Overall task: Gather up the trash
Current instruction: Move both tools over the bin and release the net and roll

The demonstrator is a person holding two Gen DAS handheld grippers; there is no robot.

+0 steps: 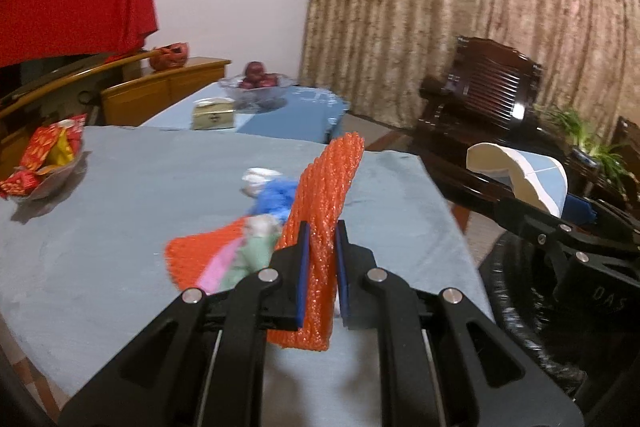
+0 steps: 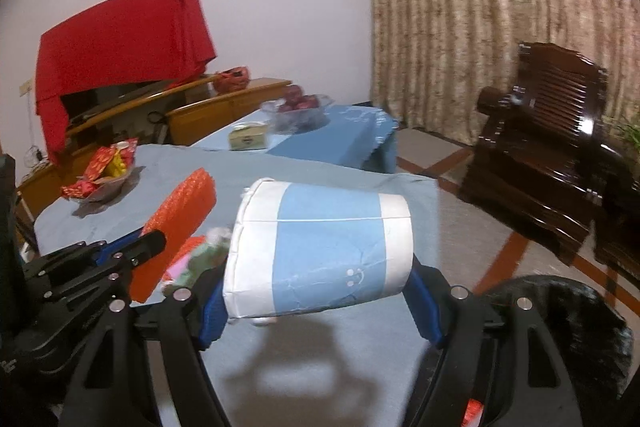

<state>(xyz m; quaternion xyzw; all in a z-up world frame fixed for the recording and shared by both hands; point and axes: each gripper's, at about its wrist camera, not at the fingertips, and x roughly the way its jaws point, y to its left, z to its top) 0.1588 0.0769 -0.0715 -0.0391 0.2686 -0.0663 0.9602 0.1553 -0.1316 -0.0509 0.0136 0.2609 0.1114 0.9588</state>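
Ribbed orange foam net [image 1: 324,227], crumpled paper cup [image 2: 320,251].

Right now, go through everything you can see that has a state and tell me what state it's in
Left gripper: shut on the orange foam net, lifted off the table.
Right gripper: shut on the blue-and-white paper cup, cup on its side.
Remaining trash pile: lying on the table.
Black bin: open, beside the table.
Fruit bowl: filled.
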